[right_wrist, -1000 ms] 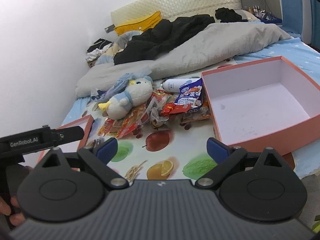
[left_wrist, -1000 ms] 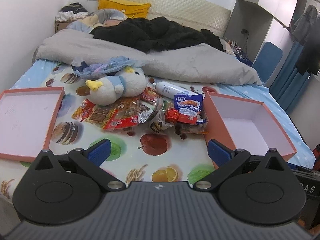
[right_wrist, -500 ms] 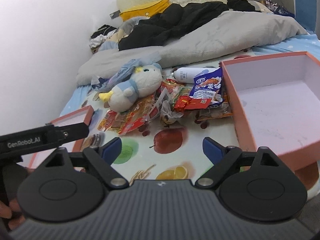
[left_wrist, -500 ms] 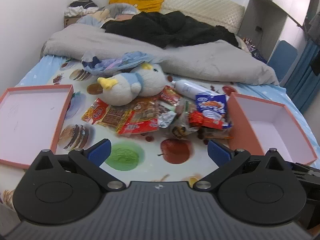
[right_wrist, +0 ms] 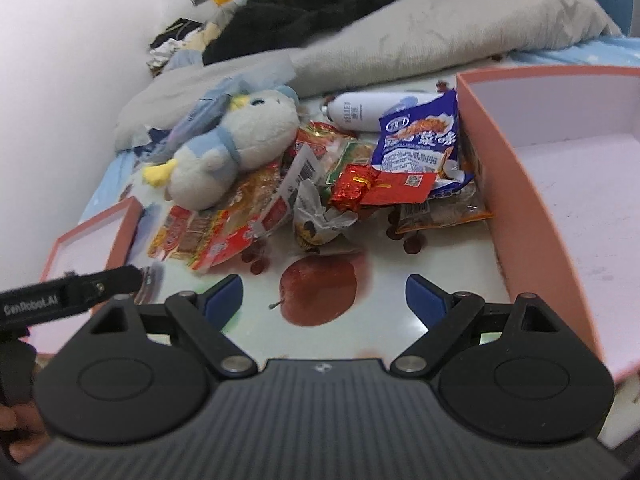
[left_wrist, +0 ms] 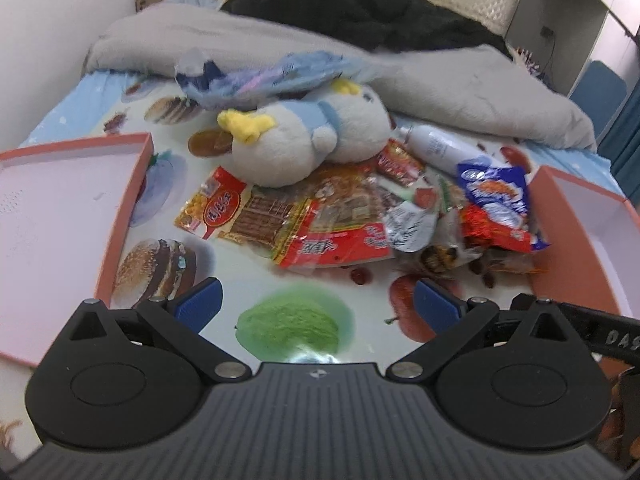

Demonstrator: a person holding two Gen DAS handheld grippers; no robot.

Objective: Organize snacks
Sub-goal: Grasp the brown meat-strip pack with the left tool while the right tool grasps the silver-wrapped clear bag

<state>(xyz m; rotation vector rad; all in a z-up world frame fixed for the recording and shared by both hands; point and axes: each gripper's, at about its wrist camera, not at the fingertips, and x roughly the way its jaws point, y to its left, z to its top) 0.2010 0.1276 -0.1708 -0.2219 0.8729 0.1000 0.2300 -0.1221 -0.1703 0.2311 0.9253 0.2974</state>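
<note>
A pile of snack packets lies on the fruit-print bed sheet: a red-and-clear packet (left_wrist: pixel 304 228) (right_wrist: pixel 208 236), a blue-and-white packet (left_wrist: pixel 496 196) (right_wrist: pixel 420 140) and a small red foil packet (right_wrist: pixel 356 184). A plush duck (left_wrist: pixel 304 140) (right_wrist: pixel 232 148) rests on the pile's far left. An open pink box (left_wrist: pixel 592 216) (right_wrist: pixel 560 184) sits right of the pile. Its pink lid (left_wrist: pixel 60 208) (right_wrist: pixel 84 236) lies to the left. My left gripper (left_wrist: pixel 318 304) is open and empty, short of the pile. My right gripper (right_wrist: pixel 324 300) is open and empty over a printed apple.
A white bottle (left_wrist: pixel 440 148) (right_wrist: pixel 368 110) lies behind the packets. A grey blanket (left_wrist: pixel 440 80) and black clothes (left_wrist: pixel 360 12) cover the far half of the bed. A white wall runs along the left. The left gripper's body (right_wrist: pixel 68 296) shows in the right wrist view.
Both grippers have moved forward and lower toward the snack pile, which now looks larger. Both stay open. Nothing on the bed has moved.
</note>
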